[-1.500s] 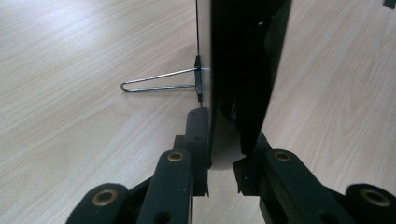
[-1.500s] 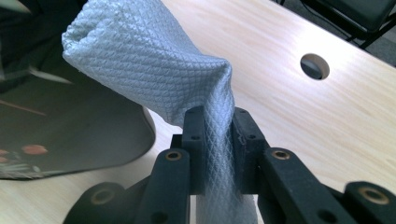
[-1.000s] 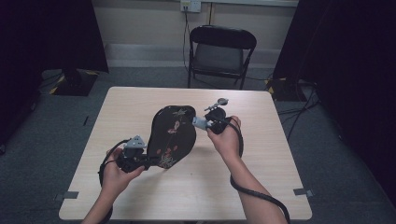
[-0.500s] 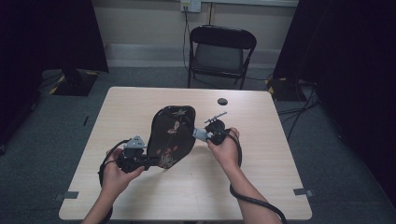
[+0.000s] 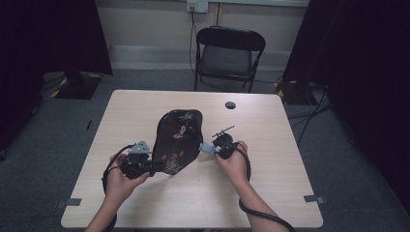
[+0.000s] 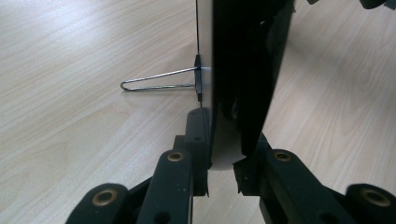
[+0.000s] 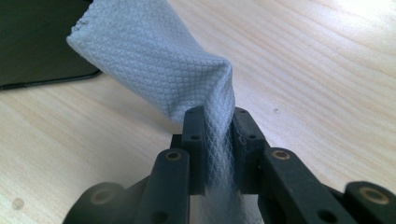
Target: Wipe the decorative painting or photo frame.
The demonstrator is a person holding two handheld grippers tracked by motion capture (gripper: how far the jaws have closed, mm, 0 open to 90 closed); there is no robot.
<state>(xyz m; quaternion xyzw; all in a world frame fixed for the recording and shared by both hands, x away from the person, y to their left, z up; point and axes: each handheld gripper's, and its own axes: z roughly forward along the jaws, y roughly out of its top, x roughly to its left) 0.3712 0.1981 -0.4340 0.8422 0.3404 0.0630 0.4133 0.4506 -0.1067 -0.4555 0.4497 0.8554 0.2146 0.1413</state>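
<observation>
A black lacquered tray (image 5: 178,140) with a flower pattern stands tilted up on the table. In the left gripper view the tray (image 6: 243,70) shows edge-on, and a wire stand (image 6: 154,84) juts from its back. My left gripper (image 5: 153,169) (image 6: 226,135) is shut on the tray's lower edge. Just right of the tray, low over the table, my right gripper (image 5: 207,148) (image 7: 217,123) is shut on a grey textured cloth (image 7: 154,60) (image 5: 205,146). The cloth hangs forward from the jaws, close to the tray's corner (image 7: 37,42).
The light wooden table (image 5: 270,183) has bare room to the right and front. A small black disc (image 5: 230,105) lies near its far edge. A black folding chair (image 5: 229,53) stands behind the table, and dark curtains hang on both sides.
My right hand has come down with the cloth from beside the tray's upper right edge to lower beside it, uncovering the black disc. The left hand and the tray have kept still.
</observation>
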